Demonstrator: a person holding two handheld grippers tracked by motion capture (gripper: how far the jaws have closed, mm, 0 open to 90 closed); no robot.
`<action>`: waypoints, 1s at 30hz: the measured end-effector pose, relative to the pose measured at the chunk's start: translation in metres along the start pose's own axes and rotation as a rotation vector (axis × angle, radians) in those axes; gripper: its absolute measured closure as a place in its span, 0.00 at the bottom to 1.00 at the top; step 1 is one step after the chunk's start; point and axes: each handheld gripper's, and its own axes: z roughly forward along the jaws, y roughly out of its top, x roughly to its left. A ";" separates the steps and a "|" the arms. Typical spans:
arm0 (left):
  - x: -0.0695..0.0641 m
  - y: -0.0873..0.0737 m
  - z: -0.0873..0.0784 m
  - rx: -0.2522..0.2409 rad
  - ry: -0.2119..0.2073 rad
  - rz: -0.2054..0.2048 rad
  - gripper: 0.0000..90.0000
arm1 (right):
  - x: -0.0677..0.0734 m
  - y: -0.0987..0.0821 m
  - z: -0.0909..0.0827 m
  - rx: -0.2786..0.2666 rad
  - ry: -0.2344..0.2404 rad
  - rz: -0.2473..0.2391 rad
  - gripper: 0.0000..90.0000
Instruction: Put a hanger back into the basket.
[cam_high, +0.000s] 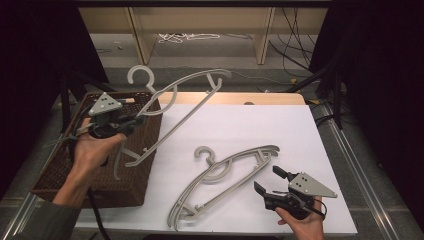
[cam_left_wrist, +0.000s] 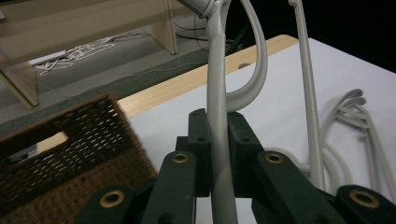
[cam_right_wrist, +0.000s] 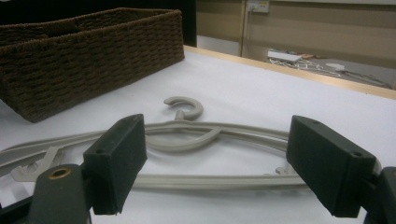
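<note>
The left gripper (cam_high: 131, 121) is clamped on one grey hanger (cam_high: 180, 107), held aloft beside the basket (cam_high: 60, 172), long axis slanting over its rim; the right gripper (cam_high: 270, 181) waits open-jawed just before the second hanger (cam_high: 225, 177) lying flat on the table (cam_high: 280, 130).

1. White-topped table (cam_high: 280, 130) with a pale wood far edge (cam_high: 235, 98).
2. Grey floor (cam_high: 210, 55) beyond, white cables (cam_high: 187, 36) lying on it.
3. Light wooden furniture legs (cam_high: 262, 32) at the far side, pretty dark on both sides.
</note>
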 end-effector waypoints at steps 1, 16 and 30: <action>0.006 -0.003 -0.002 0.009 0.018 -0.003 0.91 | 0.000 0.000 0.000 0.000 0.000 0.000 0.23; 0.083 -0.047 -0.027 0.044 0.185 -0.129 0.91 | 0.000 0.000 0.001 0.002 -0.003 -0.006 0.23; 0.119 -0.071 -0.048 0.047 0.297 -0.098 0.91 | 0.000 -0.001 0.004 0.006 0.014 -0.005 0.23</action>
